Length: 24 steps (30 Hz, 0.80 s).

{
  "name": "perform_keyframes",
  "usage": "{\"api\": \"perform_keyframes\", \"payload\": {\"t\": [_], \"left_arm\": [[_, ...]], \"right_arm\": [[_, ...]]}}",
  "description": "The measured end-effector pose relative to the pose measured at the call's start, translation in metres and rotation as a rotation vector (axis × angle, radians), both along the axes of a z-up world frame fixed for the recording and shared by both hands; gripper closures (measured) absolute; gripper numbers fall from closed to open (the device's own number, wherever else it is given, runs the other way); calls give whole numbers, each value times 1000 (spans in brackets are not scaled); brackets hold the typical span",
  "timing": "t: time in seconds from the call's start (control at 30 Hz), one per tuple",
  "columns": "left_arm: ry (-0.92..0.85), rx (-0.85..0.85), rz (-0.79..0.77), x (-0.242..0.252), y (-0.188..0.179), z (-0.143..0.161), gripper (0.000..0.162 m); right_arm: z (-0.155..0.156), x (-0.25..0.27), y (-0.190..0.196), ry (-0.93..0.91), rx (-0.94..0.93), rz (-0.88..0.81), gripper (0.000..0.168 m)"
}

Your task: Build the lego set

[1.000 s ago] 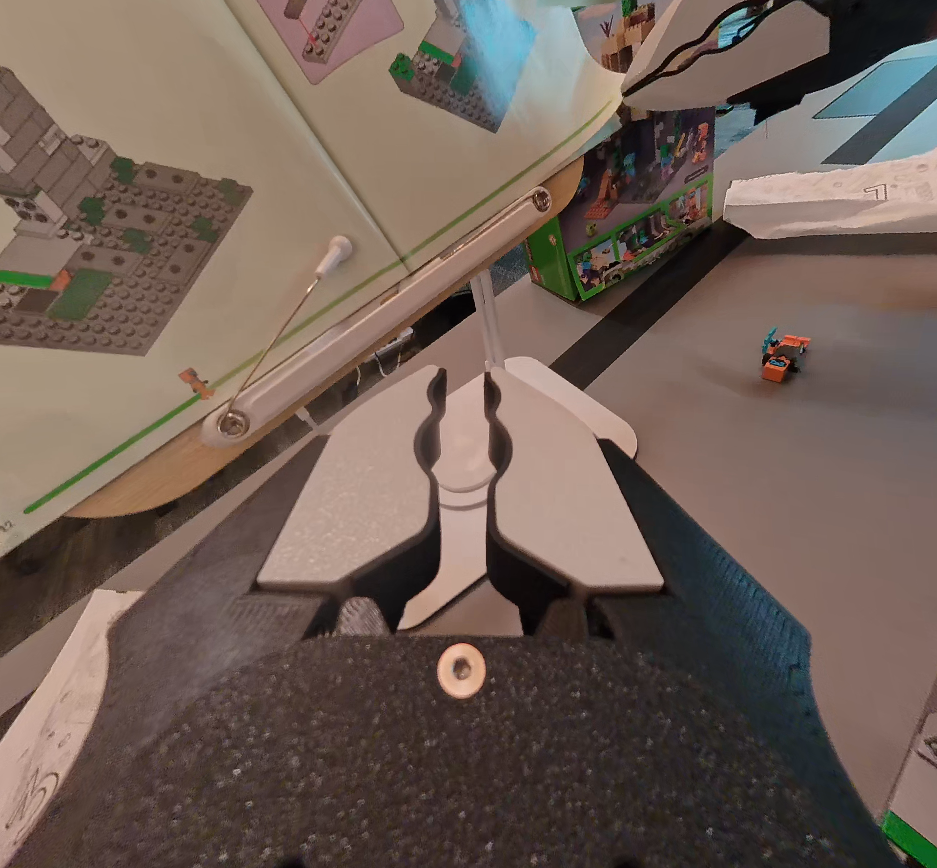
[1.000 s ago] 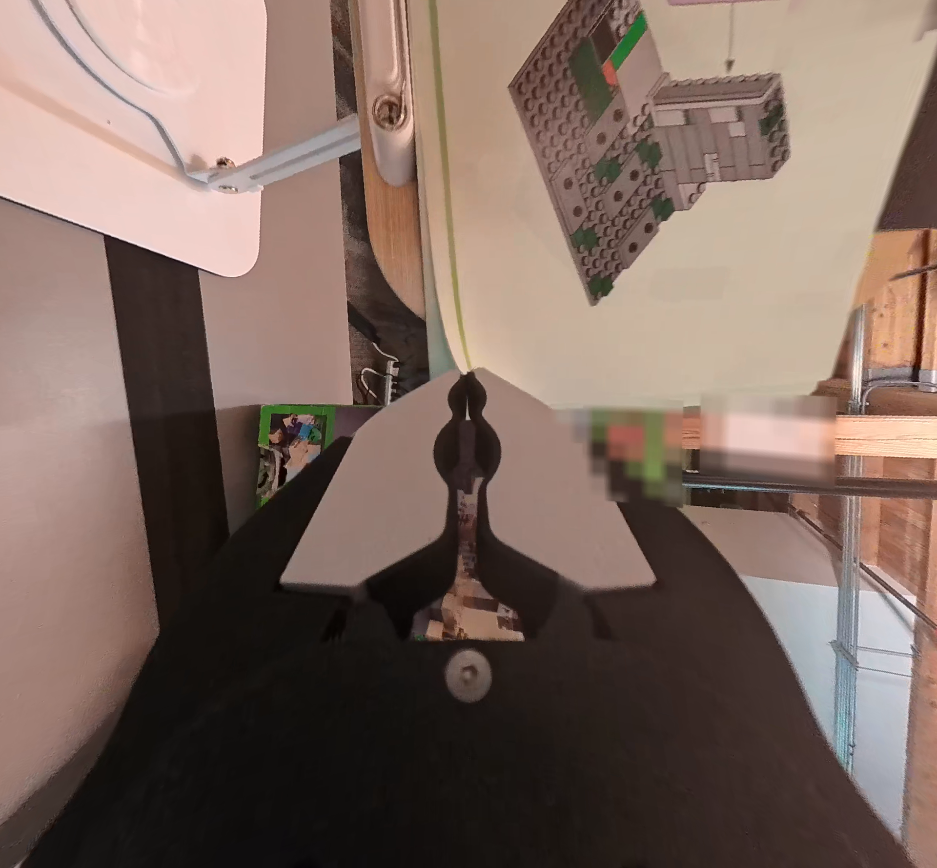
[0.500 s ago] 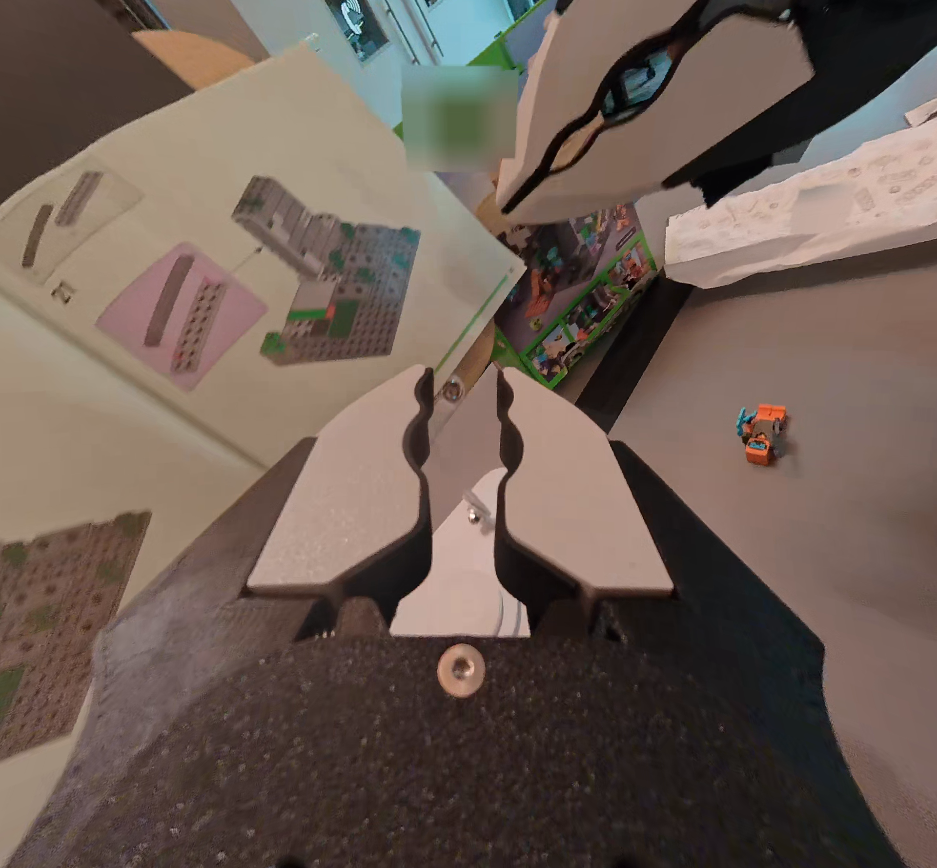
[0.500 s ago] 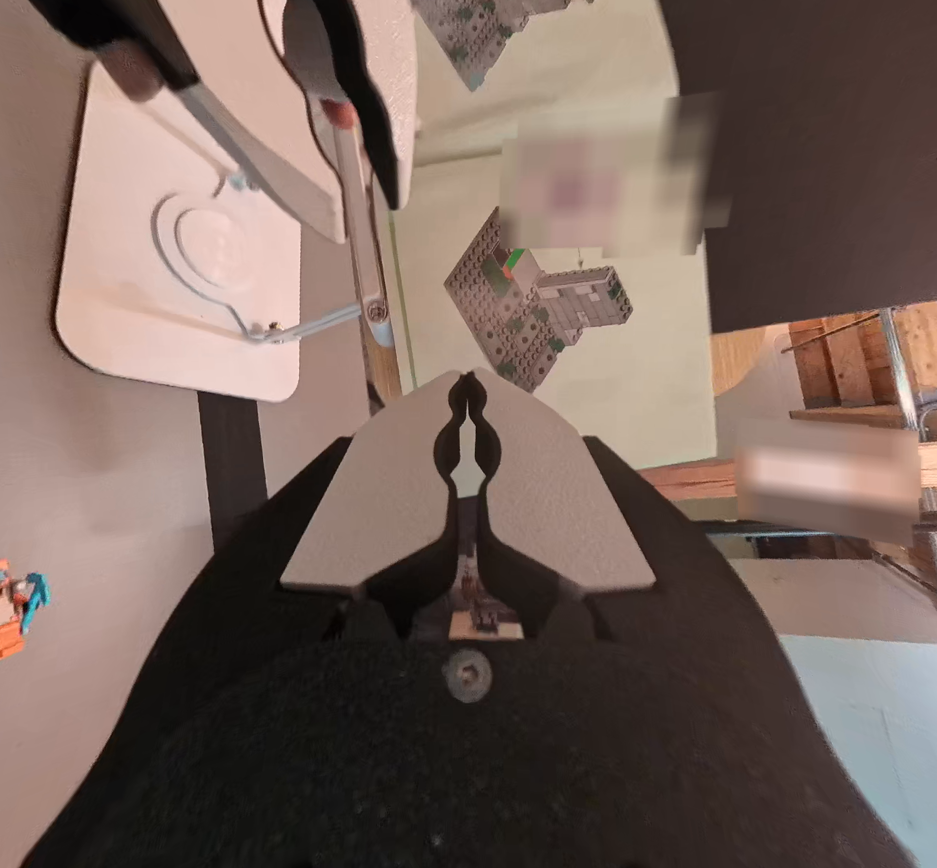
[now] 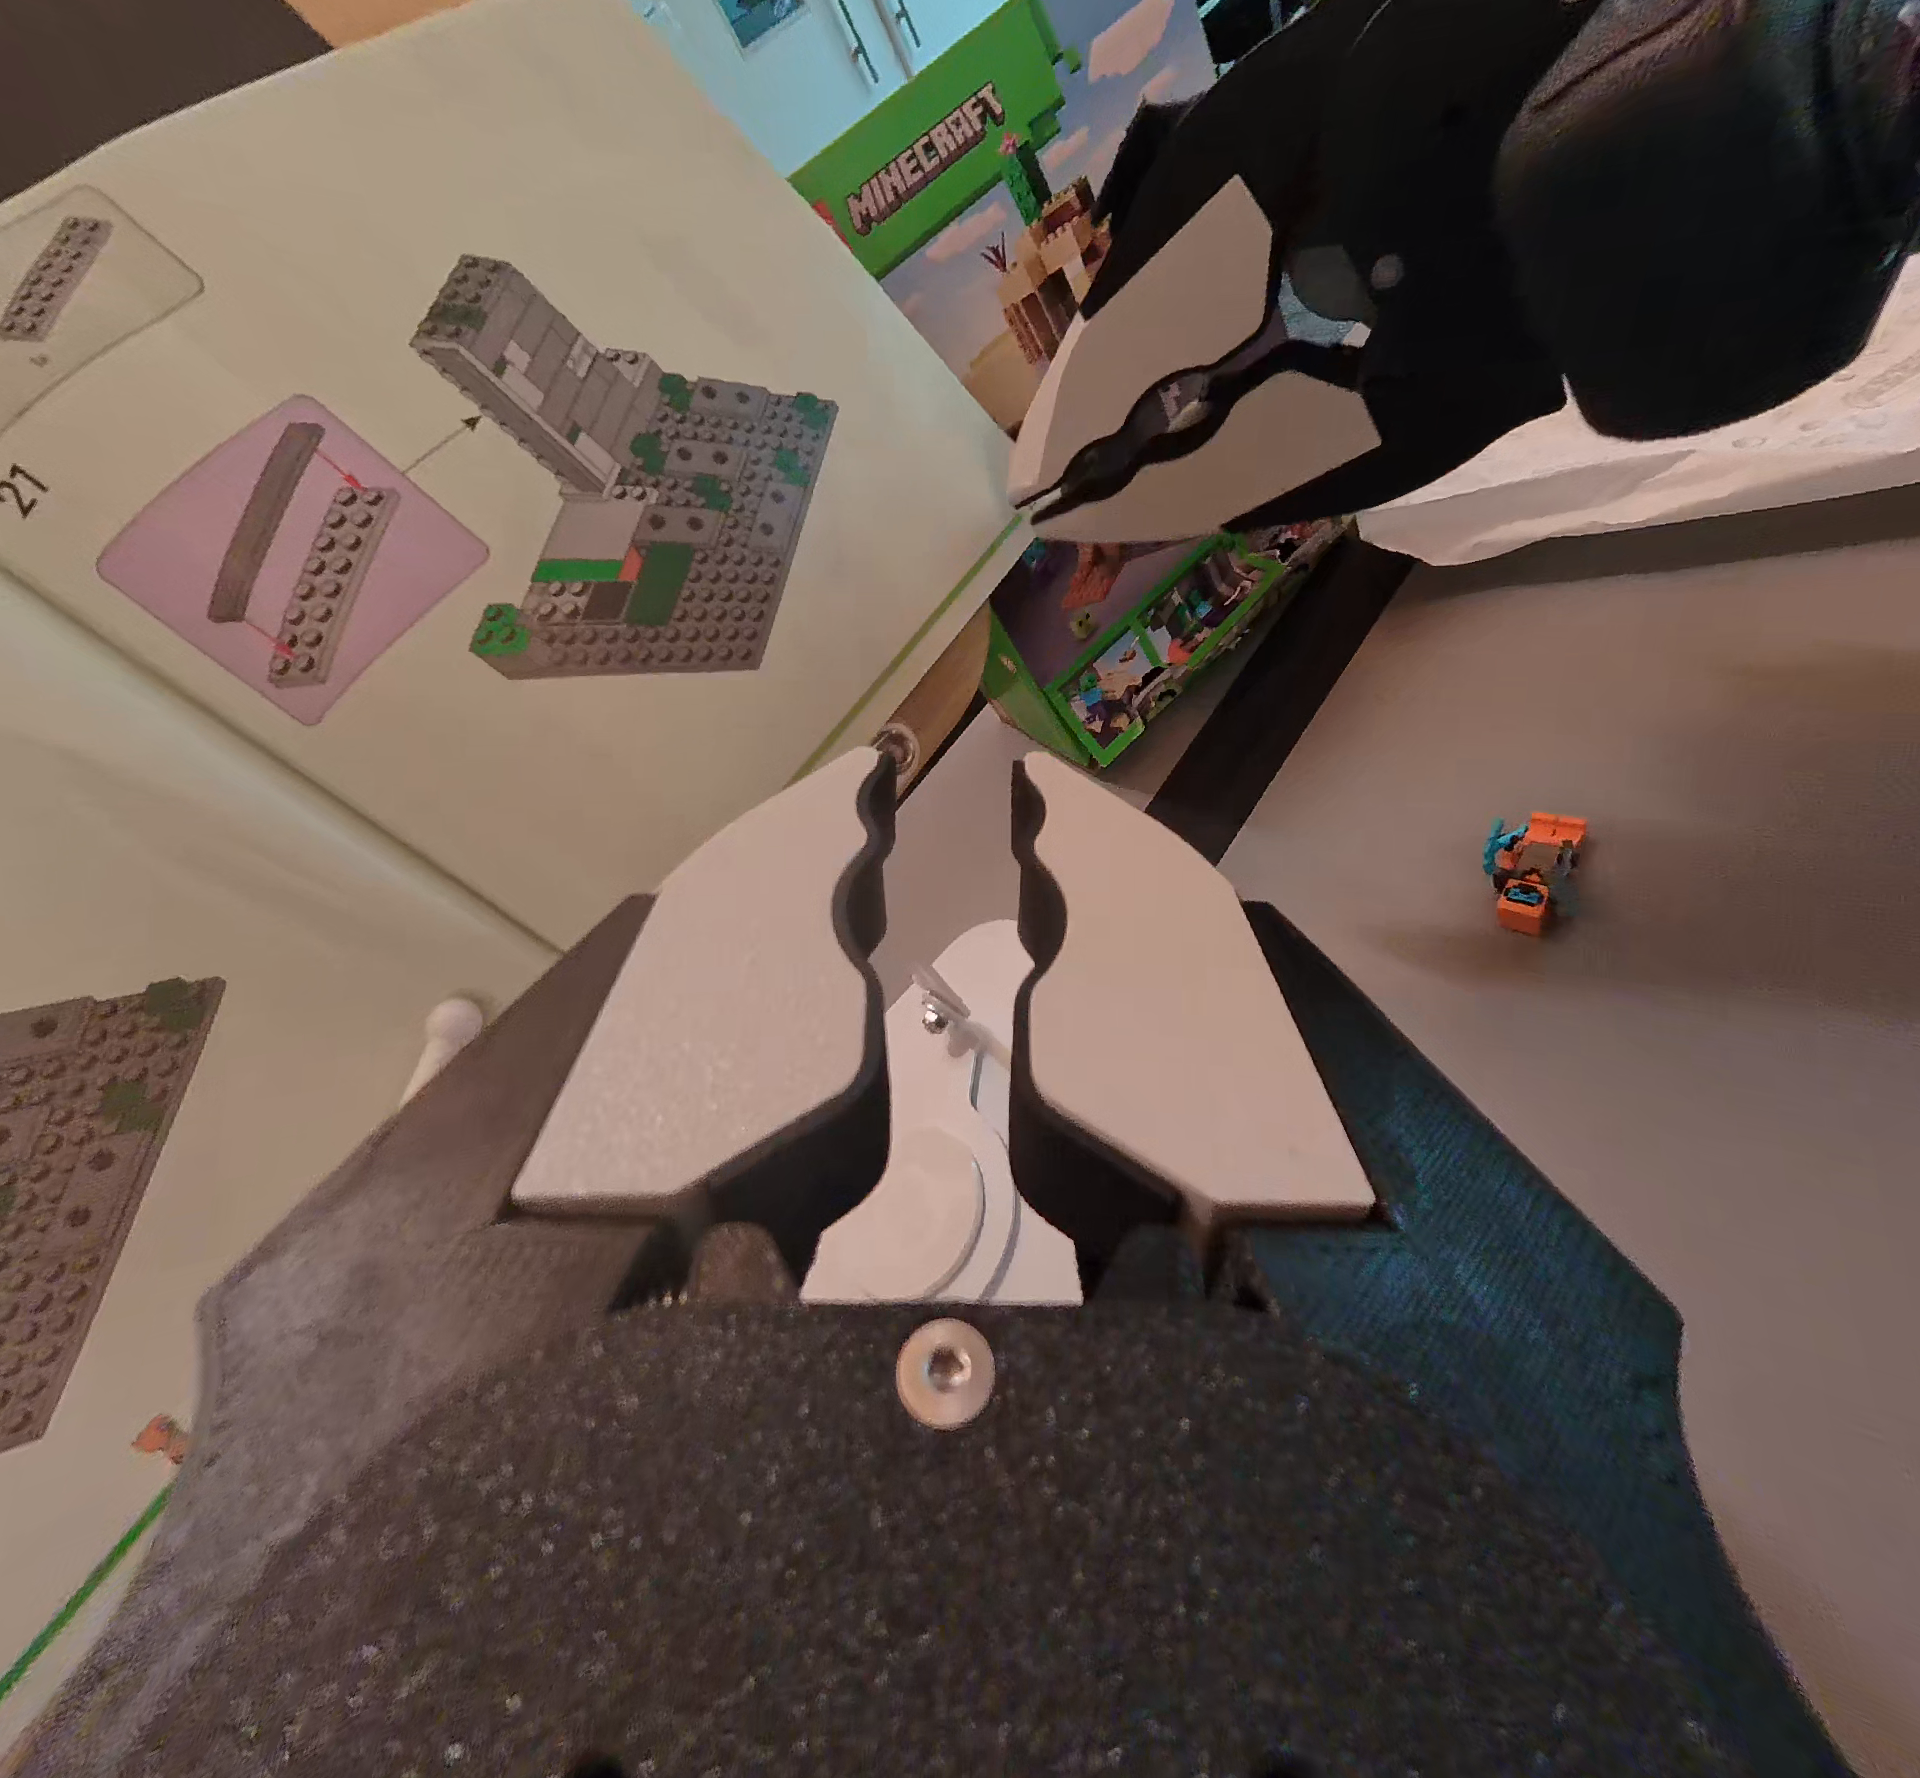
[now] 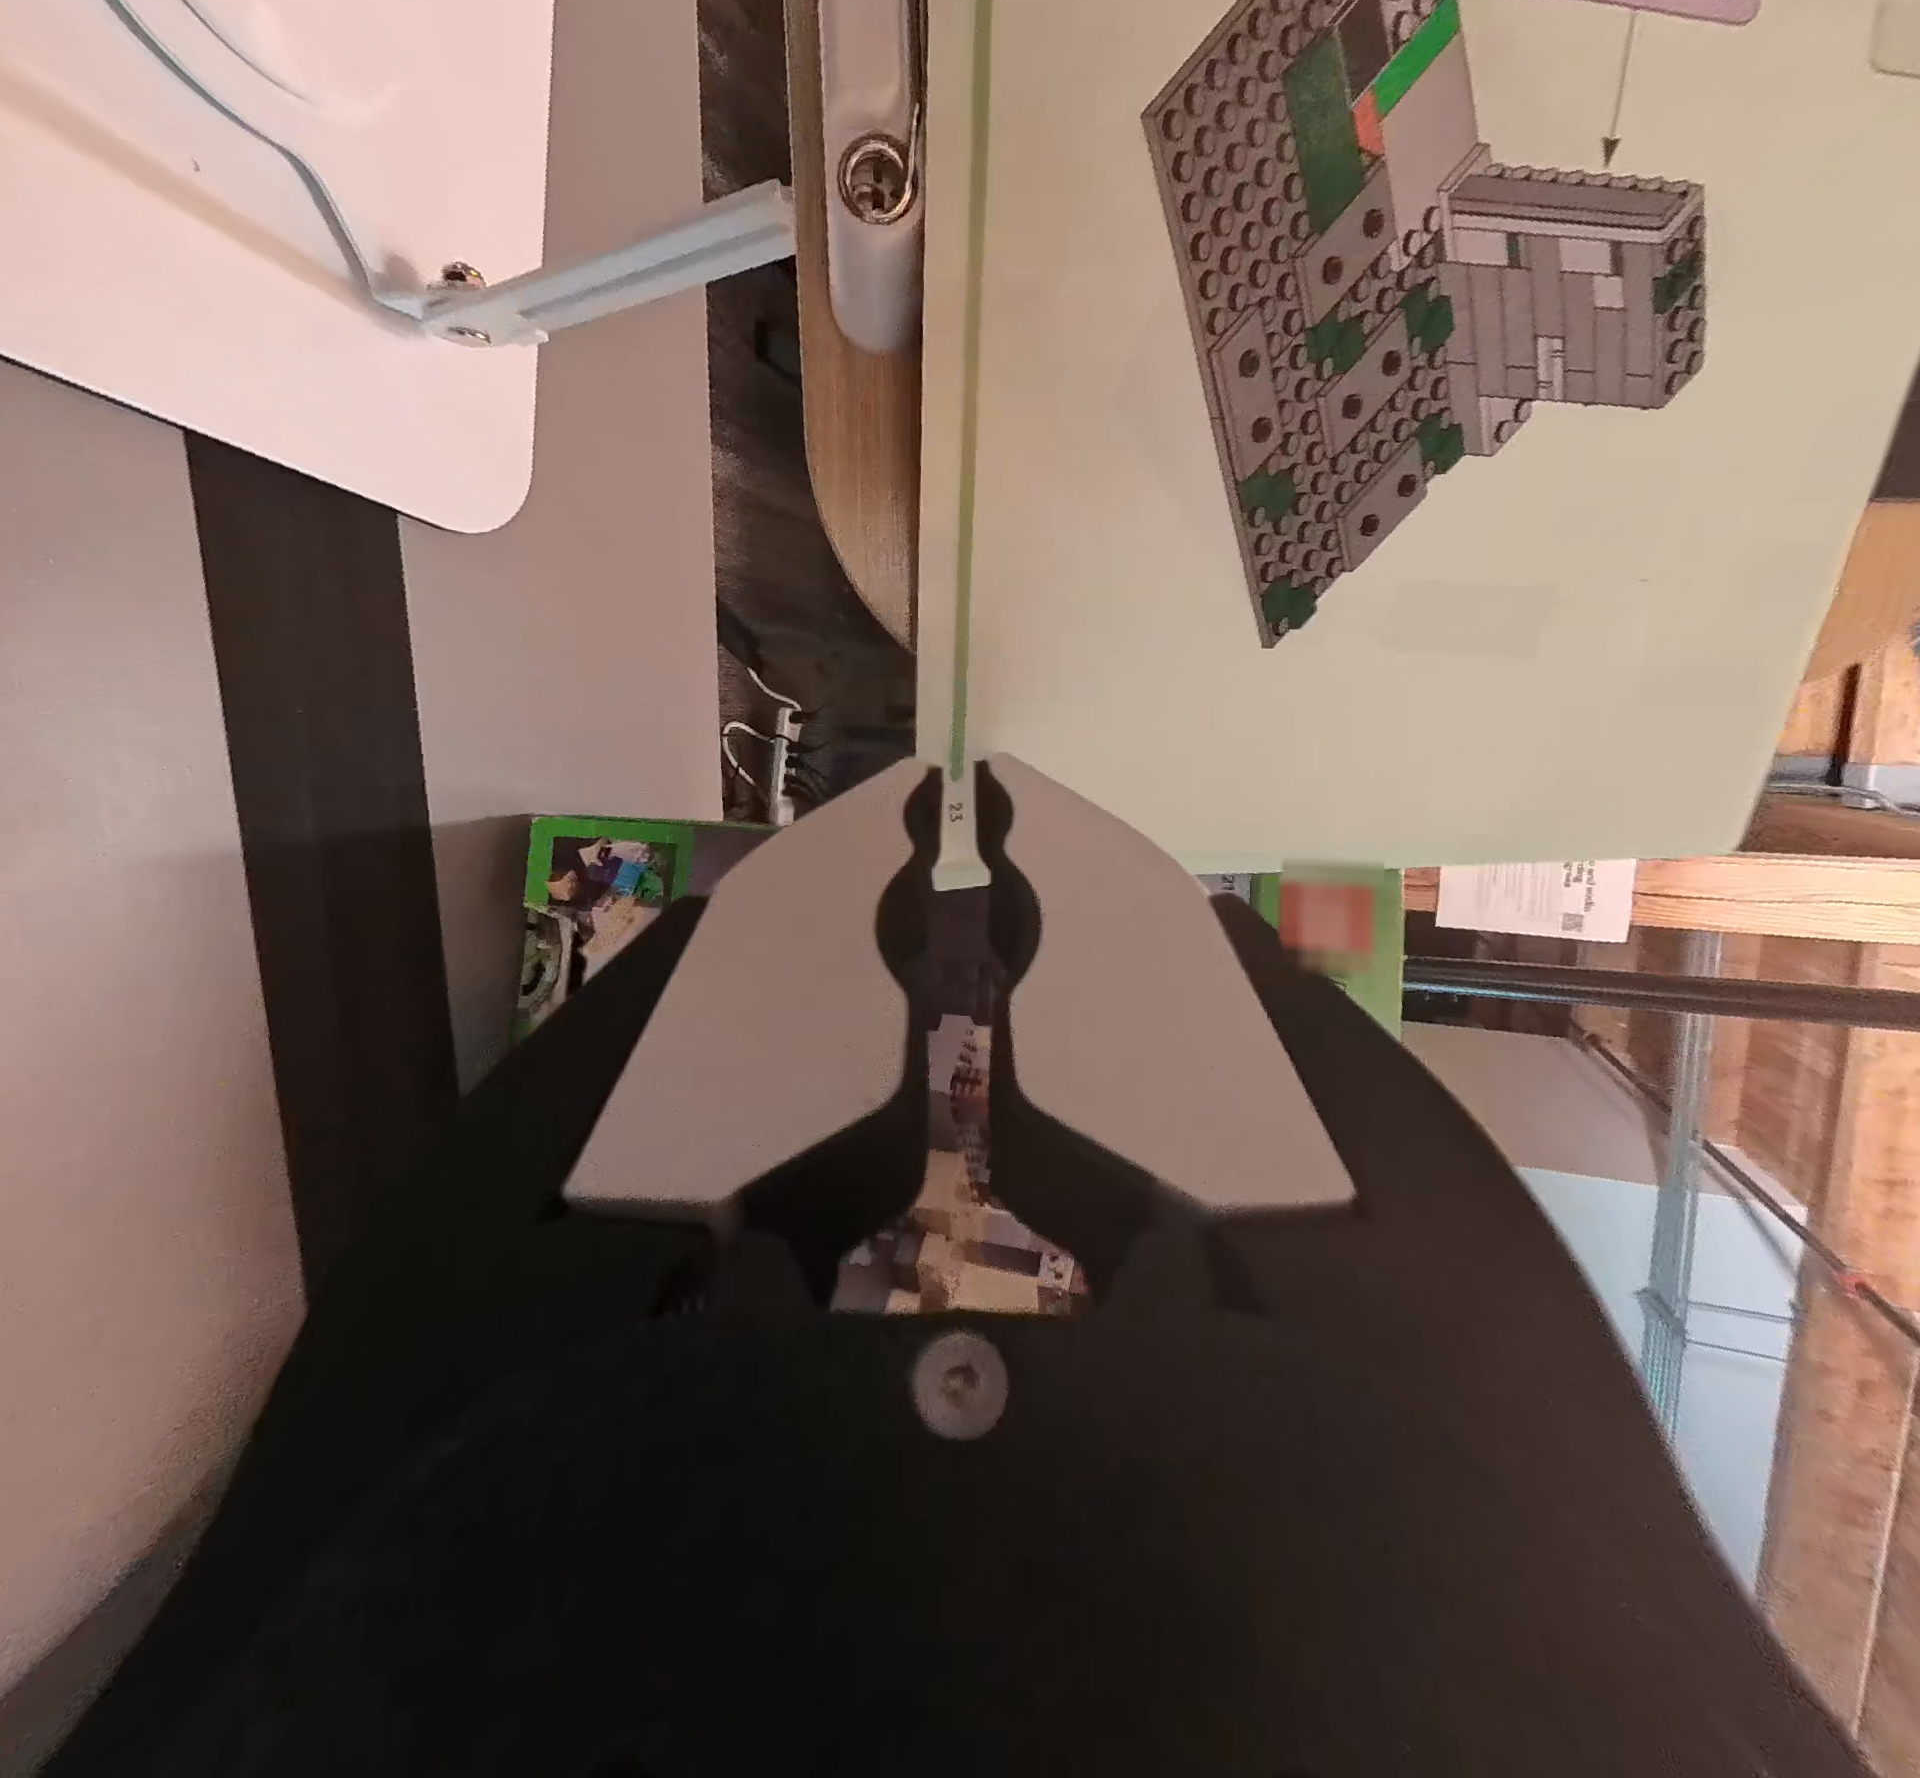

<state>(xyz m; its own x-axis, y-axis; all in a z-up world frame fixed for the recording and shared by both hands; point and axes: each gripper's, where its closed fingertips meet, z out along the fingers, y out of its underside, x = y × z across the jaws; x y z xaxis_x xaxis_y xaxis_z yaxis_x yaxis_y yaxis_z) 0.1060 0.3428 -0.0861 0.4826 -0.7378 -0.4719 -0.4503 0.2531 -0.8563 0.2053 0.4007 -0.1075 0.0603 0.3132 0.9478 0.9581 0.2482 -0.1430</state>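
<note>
The instruction booklet point(image 5: 499, 502) stands open on a stand at the left, showing grey and green build steps. My left gripper point(image 5: 951, 772) is open and empty in front of the booklet's lower right corner, above the stand's white base point(image 5: 925, 1198). My right gripper point(image 6: 963, 772) is nearly closed, with the bottom corner of the booklet page point(image 6: 1351, 689) in the narrow gap between its tips. It also shows in the left wrist view point(image 5: 1195, 419), tips at the page edge. A small orange and teal lego figure point(image 5: 1532, 881) lies on the grey table.
A green lego box point(image 5: 1143, 658) stands behind the stand, also in the right wrist view point(image 6: 592, 897). A white paper bag point(image 5: 1662, 471) lies at the back right. The stand's white base point(image 6: 260, 170) and wooden backboard point(image 6: 862, 481) are left of the page. Spacing between my two grippers at the tips: around 12 cm.
My left gripper has pulled back from the stand's page holder, tilted up towards the page and opened a little wider. My right gripper swung away, then came back to the page corner.
</note>
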Motion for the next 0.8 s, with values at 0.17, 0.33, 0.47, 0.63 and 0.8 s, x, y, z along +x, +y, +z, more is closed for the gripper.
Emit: {"api": "perform_keyframes", "payload": {"t": [0.17, 0.33, 0.47, 0.63, 0.8], "left_arm": [[-20, -37, 27, -6, 2, -7, 142], [-44, -68, 40, -9, 3, -11, 143], [-68, -86, 47, -11, 2, -10, 143], [-79, -95, 52, -17, 0, -12, 143], [-85, -115, 54, -20, 1, -17, 143]], "right_arm": [[4, -1, -3, -1, -26, 17, 168], [1, -1, -8, -5, -78, 26, 168], [-8, 2, -2, -22, -67, 8, 153], [-8, 3, 4, -36, -56, 0, 168], [-1, 2, 1, -30, -86, -3, 168]]}}
